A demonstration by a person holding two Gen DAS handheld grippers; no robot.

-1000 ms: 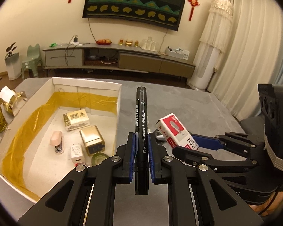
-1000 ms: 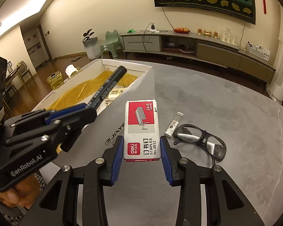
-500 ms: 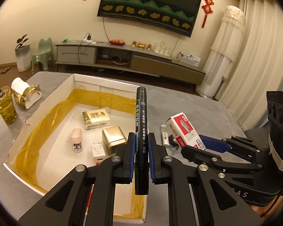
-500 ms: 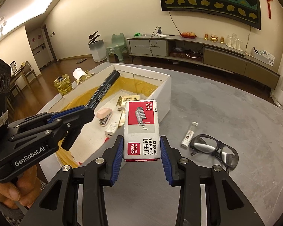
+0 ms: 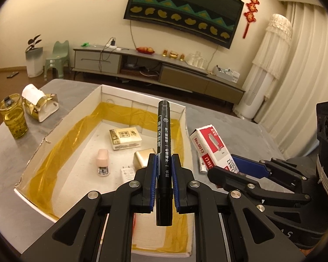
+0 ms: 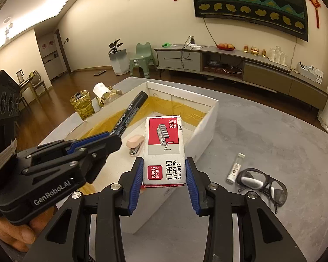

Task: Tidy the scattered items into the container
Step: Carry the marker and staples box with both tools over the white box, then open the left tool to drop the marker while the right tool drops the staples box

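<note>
My left gripper (image 5: 164, 163) is shut on a black marker (image 5: 163, 135) and holds it above the white cardboard box (image 5: 142, 100) with yellow tape inside. My right gripper (image 6: 164, 168) is shut on a red and grey staples box (image 6: 164, 144), held over the box's near right wall (image 6: 205, 135). The left gripper (image 6: 98, 140) and marker (image 6: 129, 115) also show in the right wrist view; the staples box (image 5: 212, 146) shows in the left wrist view. In the box lie a pink stapler (image 5: 102, 161), a tissue pack (image 5: 125, 138), a gold tin (image 5: 142, 158) and a white plug (image 5: 127, 173).
On the grey table right of the box lie a small white tube (image 6: 235, 168) and glasses (image 6: 262, 185). Left of the box stand a glass of yellow liquid (image 5: 13, 118) and a gold holder with a paper roll (image 5: 38, 102).
Both grippers have moved left and forward with their loads, from over the bare table to over the box. The box contents have come nearer.
</note>
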